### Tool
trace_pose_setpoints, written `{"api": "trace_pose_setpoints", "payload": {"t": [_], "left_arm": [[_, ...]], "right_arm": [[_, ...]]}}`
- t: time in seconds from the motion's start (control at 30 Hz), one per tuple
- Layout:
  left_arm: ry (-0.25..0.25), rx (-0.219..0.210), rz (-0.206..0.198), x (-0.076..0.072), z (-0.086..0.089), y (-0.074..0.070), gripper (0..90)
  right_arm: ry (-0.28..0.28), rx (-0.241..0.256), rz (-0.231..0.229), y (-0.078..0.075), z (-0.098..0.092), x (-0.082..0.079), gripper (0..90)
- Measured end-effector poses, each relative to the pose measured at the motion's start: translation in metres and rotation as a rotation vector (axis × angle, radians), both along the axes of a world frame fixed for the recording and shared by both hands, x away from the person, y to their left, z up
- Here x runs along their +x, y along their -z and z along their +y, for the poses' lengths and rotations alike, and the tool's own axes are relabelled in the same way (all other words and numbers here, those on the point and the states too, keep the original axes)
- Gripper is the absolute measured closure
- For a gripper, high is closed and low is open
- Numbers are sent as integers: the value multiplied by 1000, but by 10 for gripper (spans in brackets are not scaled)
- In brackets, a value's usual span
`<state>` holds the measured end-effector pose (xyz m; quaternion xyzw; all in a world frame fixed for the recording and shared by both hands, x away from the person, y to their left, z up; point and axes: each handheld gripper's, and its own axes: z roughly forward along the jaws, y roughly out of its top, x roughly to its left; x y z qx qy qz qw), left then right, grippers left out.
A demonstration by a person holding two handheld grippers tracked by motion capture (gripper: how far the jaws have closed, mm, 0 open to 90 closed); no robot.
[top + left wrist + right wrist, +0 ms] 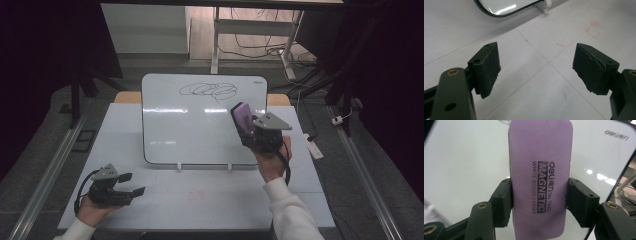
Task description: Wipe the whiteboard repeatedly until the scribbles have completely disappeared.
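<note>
A purple whiteboard eraser (244, 117) is clamped between the 2 jaws of the right gripper (248, 131), which is held up in front of the right part of the whiteboard (200, 130). In the right gripper view the eraser (540, 177) is seen standing lengthwise between the jaws, its long sides pressed by the black pads (504, 203), and black print reading "deli", "MAGNETIC", "WHITE BOARD ERASER" and "No.7840" runs along its face. Behind it the white surface of the whiteboard (466, 170) is seen, with a small printed logo near the board's rounded corner. From the pictures it cannot be told whether the eraser touches the board. In the high view the board is propped on the white table (165, 192), resting on 2 small white feet at its lower edge, and a black scribble (210, 91) of looping lines is drawn near its top edge, up and to the left of the eraser. The left gripper (131, 183) is held low over the table's near left area, well apart from the board. In the left gripper view its jaws are spread wide with nothing between them, and the seamed tabletop (536, 82) with faint red marks (594, 29) is seen beneath, along with a lower corner of the whiteboard (501, 6).
</note>
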<state>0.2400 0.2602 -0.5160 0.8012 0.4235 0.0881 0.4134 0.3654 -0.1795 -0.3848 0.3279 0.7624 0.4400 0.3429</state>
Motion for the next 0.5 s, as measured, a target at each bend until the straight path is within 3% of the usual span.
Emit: {"api": "trace_pose_setpoints", "payload": {"t": [0.13,0.5], "left_arm": [[-2,-2,2,0,1,1,225],[-2,-2,6,1,2,2,226]], "right_arm": [[42,-4,2,-9,4,23,402],[78,23,-12,-24,10,44,403]]}}
